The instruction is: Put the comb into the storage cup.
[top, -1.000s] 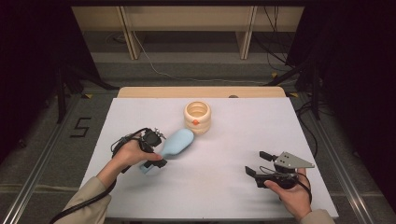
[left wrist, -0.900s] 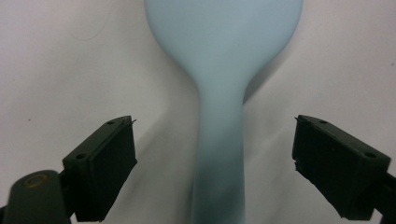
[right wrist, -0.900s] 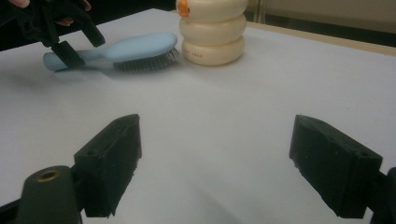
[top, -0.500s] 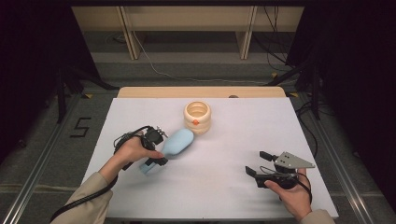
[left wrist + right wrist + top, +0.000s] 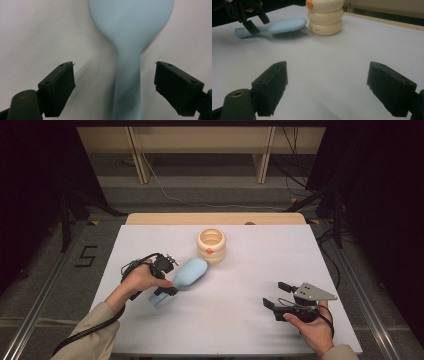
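The light-blue hairbrush (image 5: 182, 279) lies bristles-down on the white counter (image 5: 240, 330), at 7 o'clock from the cream ringed holder (image 5: 211, 246). The left gripper (image 5: 165, 287) straddles its handle, jaws open and just narrowing, not yet pressing: the grasp is in hand, and closing comes next. The right gripper (image 5: 274, 296) rests at 4 o'clock, jaws open and empty, wrist level.

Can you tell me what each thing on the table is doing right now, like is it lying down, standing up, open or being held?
Blue hairbrush: lying bristles down on the table, handle between the left jaws, not gripped.
Cream ringed pot: standing upright, open at the top, apart from the brush.
Left hand-held gripper: open, jaws either side of the brush handle with gaps, having just closed a little.
Right hand-held gripper: open, holding nothing, over bare table.
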Motion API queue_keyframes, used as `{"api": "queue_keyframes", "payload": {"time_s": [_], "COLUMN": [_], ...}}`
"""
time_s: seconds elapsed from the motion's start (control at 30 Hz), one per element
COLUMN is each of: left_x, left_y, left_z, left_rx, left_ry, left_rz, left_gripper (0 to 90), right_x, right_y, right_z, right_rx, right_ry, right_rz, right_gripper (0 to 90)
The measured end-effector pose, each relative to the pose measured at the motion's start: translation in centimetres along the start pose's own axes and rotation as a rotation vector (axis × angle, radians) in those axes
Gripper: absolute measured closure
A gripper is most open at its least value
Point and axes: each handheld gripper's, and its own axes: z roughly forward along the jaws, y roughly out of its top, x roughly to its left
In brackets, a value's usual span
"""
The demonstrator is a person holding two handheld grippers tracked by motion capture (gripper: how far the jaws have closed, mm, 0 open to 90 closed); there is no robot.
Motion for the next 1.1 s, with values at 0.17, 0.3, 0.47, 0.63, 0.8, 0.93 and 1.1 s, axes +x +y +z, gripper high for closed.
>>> {"api": "queue_keyframes", "payload": {"time_s": [0.17, 0.3, 0.47, 0.63, 0.8, 0.93, 1.1], "left_x": [0.0, 0.0, -0.1, -0.3, -0.2, -0.1, 0.1], "left_y": [0.3, 0.7, 1.2, 1.6, 1.8, 1.9, 1.9], "left_z": [0.1, 0.2, 0.6, 0.8, 1.0, 1.1, 1.1], "left_rx": [0.015, 0.023, 0.049, 0.076, 0.096, 0.114, 0.126], "left_ry": [-0.004, -0.01, -0.014, -0.03, -0.027, -0.03, -0.025], "left_rz": [0.003, 0.008, 0.019, 0.028, 0.018, 0.001, -0.007], "left_gripper": [16.4, 16.4, 17.3, 22.4, 24.3, 27.3, 30.9], "right_x": [0.0, 0.0, 0.0, 0.0, 0.0, 0.0, 0.0], "right_y": [0.0, 0.0, 0.0, 0.0, 0.0, 0.0, 0.0], "right_z": [0.0, 0.0, 0.0, 0.0, 0.0, 0.0, 0.0], "right_rx": [0.0, 0.0, -0.001, -0.001, -0.002, 0.0, 0.0], "right_ry": [0.002, -0.002, -0.001, 0.001, 0.0, 0.001, 0.0], "right_rz": [0.001, 0.005, 0.001, 0.001, 0.001, 0.001, 0.004], "right_gripper": [17.5, 17.5, 17.5, 17.5, 17.5, 17.6, 17.6]}}
